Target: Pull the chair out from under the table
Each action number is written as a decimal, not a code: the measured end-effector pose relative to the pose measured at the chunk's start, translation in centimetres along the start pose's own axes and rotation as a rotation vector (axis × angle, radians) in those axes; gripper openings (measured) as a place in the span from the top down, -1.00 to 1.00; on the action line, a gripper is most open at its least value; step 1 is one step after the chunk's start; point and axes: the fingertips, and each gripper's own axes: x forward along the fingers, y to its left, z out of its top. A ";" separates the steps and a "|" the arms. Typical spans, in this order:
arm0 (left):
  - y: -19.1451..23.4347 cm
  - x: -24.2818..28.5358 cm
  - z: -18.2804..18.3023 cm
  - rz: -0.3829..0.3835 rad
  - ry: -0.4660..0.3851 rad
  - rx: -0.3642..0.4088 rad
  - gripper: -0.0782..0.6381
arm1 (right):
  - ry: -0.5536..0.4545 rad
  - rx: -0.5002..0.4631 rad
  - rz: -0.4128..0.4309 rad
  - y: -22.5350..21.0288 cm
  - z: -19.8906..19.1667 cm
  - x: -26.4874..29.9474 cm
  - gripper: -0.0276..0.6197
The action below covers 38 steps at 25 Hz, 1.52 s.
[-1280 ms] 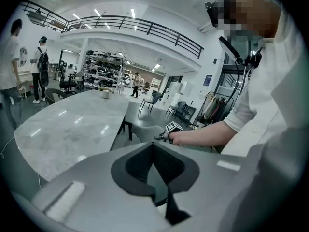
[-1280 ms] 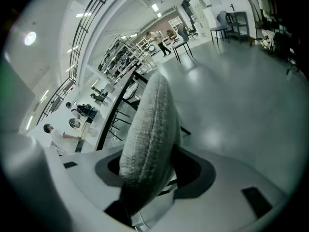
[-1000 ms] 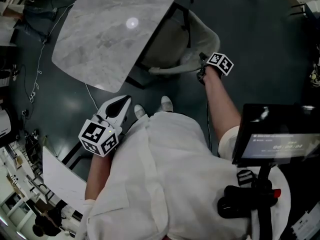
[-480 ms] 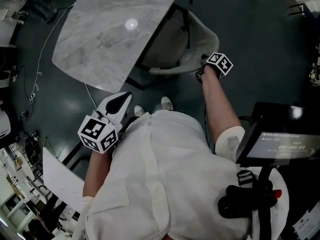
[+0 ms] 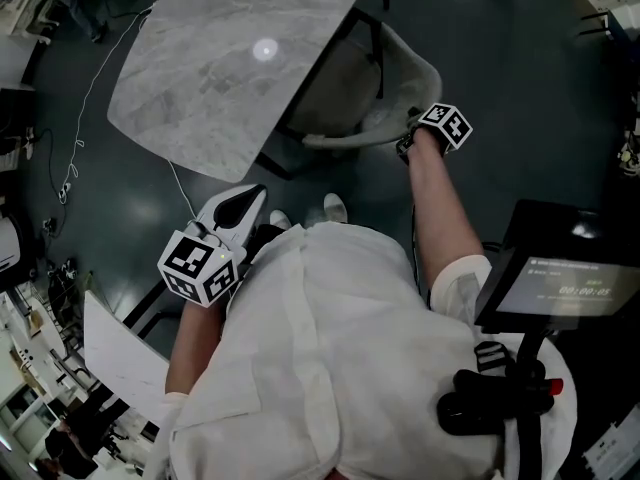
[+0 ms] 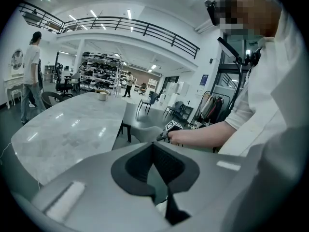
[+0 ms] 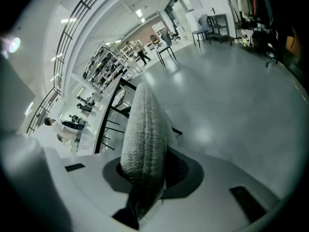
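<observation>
Two grippers are in play, one in each of the person's hands. The right gripper reaches out to the pale upholstered chair, whose seat sits partly tucked under the edge of the grey marble table, its curved backrest turned toward the person. In the right gripper view the jaws have just been closing, and the padded, textured rim of the chair now fills the space between them – the right gripper is clamped on that backrest edge, with dark floor beyond. The left gripper is held low, close to the person's body and near the table's nearest corner, touching nothing. Its own view shows the left gripper with its tips brought together and nothing between them, while past them lie the table and the chair – with the person's other forearm stretched toward the backrest.
</observation>
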 end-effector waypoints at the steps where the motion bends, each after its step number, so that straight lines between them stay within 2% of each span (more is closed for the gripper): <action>1: 0.1 -0.1 0.0 0.000 -0.002 0.001 0.76 | -0.002 0.003 -0.002 0.0 0.1 -0.1 0.63; 10: 1.1 0.9 -0.3 -0.024 -0.002 0.007 0.76 | -0.015 0.005 -0.033 -3.5 1.9 -0.9 0.65; 15: -0.8 0.7 0.5 -0.068 0.009 0.031 0.76 | -0.020 -0.005 -0.049 -5.9 2.3 -4.3 0.66; 27: -3.1 3.3 1.2 -0.159 0.041 0.084 0.76 | -0.033 0.015 -0.072 -11.4 3.1 -7.8 0.67; 38: -4.7 5.4 0.1 -0.226 0.072 0.130 0.76 | -0.037 0.013 -0.097 -17.6 3.2 -9.9 0.68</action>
